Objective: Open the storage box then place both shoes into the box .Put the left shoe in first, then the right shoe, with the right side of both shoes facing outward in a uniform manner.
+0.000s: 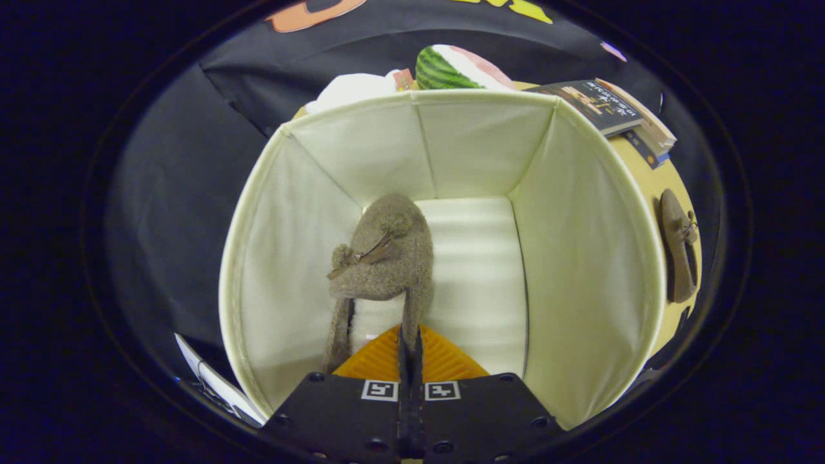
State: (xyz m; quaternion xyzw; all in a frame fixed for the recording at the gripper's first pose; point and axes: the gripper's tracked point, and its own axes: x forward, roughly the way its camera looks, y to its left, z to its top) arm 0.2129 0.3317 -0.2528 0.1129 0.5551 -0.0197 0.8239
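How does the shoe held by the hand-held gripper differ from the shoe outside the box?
The held shoe hangs inside the open storage box, its rim pinched between the hand-held gripper fingers; the other shoe lies free on the table beside the box. The held shoe points away from the gripper. Both are brown, fuzzy, with small bows.

Watermelon-print cushion [445, 67], white cloth [351, 90], stacked books [612, 109], papers [216, 380]

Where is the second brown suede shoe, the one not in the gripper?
In the gripper view, the second brown suede shoe lies on the yellow table, outside the cream fabric storage box's right wall, below the stacked books.
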